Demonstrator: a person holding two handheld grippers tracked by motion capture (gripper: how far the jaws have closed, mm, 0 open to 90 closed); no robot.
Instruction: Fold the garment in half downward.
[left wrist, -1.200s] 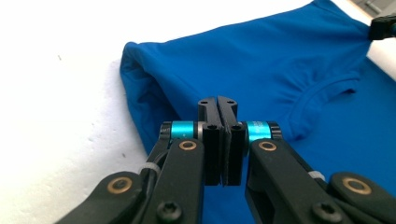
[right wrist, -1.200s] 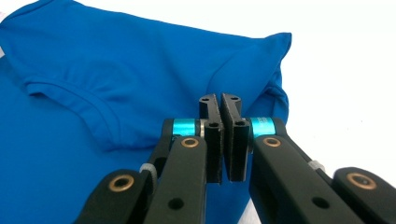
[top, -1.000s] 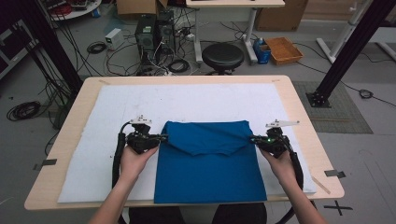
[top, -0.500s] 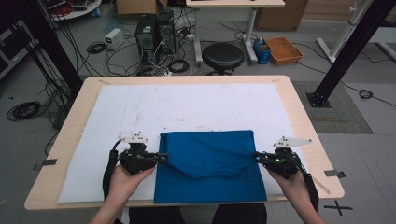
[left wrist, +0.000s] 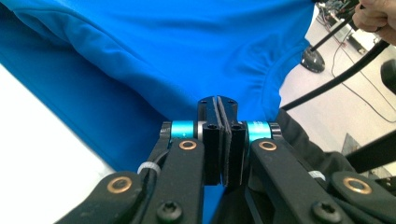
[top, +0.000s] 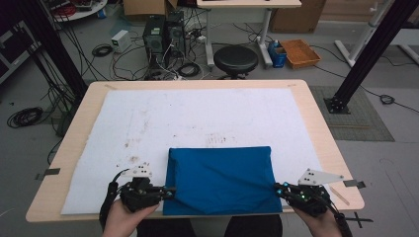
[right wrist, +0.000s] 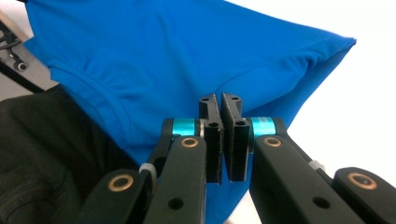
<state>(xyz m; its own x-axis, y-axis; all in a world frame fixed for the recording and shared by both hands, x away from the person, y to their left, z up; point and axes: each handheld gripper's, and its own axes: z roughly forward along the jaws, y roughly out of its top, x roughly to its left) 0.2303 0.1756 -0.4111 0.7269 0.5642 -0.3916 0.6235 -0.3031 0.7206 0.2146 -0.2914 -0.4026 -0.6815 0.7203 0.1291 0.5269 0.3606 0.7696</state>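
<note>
A blue cloth (top: 222, 177) lies folded in a rectangle on the white mat at the near middle of the table. My left gripper (top: 170, 191) is at its near left corner and my right gripper (top: 278, 189) at its near right corner, both just above the table's front edge. In the left gripper view the jaws of the left gripper (left wrist: 218, 100) are pressed together on the puckered edge of the blue cloth (left wrist: 163, 56). In the right gripper view the right gripper (right wrist: 219, 99) is likewise shut against a hem of the cloth (right wrist: 187, 51).
A stained white mat (top: 197, 118) covers most of the wooden table (top: 321, 133). Tape strips mark the table's side edges. Behind the table stand a black stool (top: 235, 58), computer towers (top: 165, 34), floor cables and an orange tray (top: 299, 52). Black frame posts rise at both sides.
Both grippers have moved toward the near edge of the table, drawing the cloth's top layer with them. The cloth has gone from a long shape to a shorter folded rectangle.
</note>
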